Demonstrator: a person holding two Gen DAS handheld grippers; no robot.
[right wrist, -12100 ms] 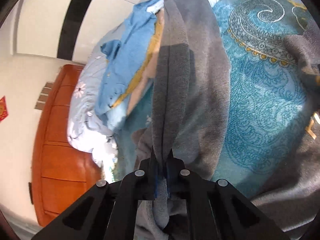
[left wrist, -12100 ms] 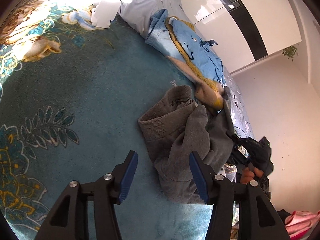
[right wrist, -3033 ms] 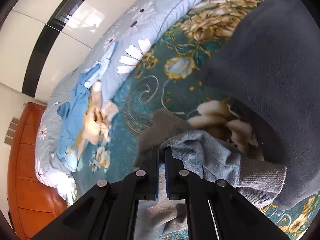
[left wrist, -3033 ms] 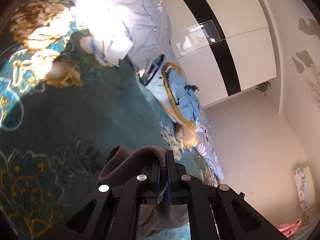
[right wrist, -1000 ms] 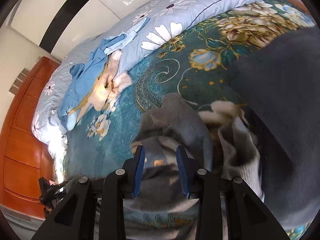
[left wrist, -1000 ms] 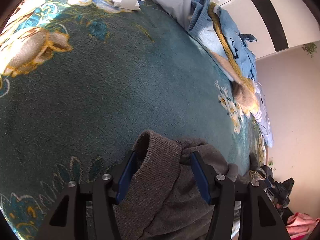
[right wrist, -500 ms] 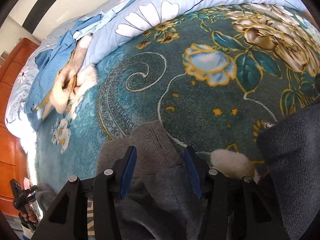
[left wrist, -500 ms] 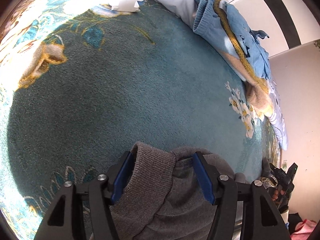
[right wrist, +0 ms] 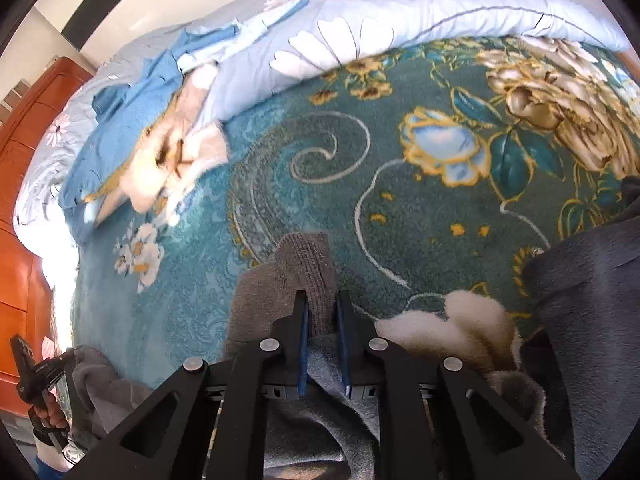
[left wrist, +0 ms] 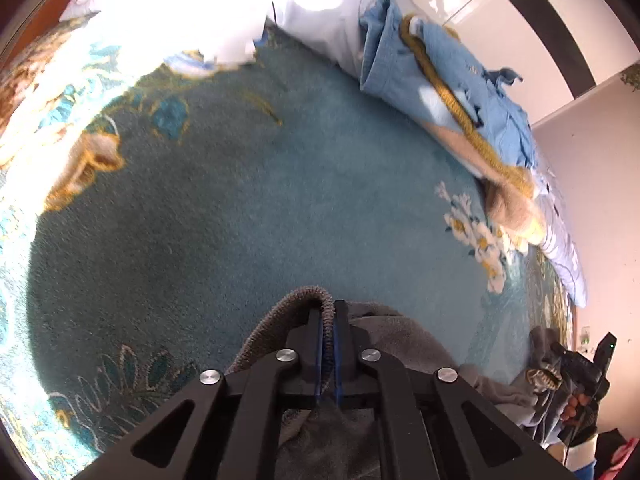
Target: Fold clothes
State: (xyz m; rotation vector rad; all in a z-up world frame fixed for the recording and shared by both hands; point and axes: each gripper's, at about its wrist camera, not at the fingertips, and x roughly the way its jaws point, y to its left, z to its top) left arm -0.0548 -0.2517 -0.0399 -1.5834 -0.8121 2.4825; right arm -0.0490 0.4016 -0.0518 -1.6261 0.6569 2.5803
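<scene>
A grey knit sweater (left wrist: 384,344) lies bunched on the teal floral blanket (left wrist: 224,208). My left gripper (left wrist: 328,314) is shut on the sweater's ribbed hem, which loops up over the fingertips. In the right wrist view my right gripper (right wrist: 322,304) is closed on another ribbed edge of the grey sweater (right wrist: 304,268), with cloth filling the narrow gap between the blue pads. The rest of the sweater is hidden under both grippers.
A pile of light blue, tan and mustard clothes (left wrist: 452,92) lies at the blanket's far edge, also in the right wrist view (right wrist: 160,140). A pale floral quilt (right wrist: 380,28) lies behind. A dark fleece garment (right wrist: 592,300) lies at the right. White sheets (left wrist: 180,12) glare at far left.
Both grippers were open around the ribbed edges half a second ago; now both have closed on the sweater. The left gripper has pinched the hem tight.
</scene>
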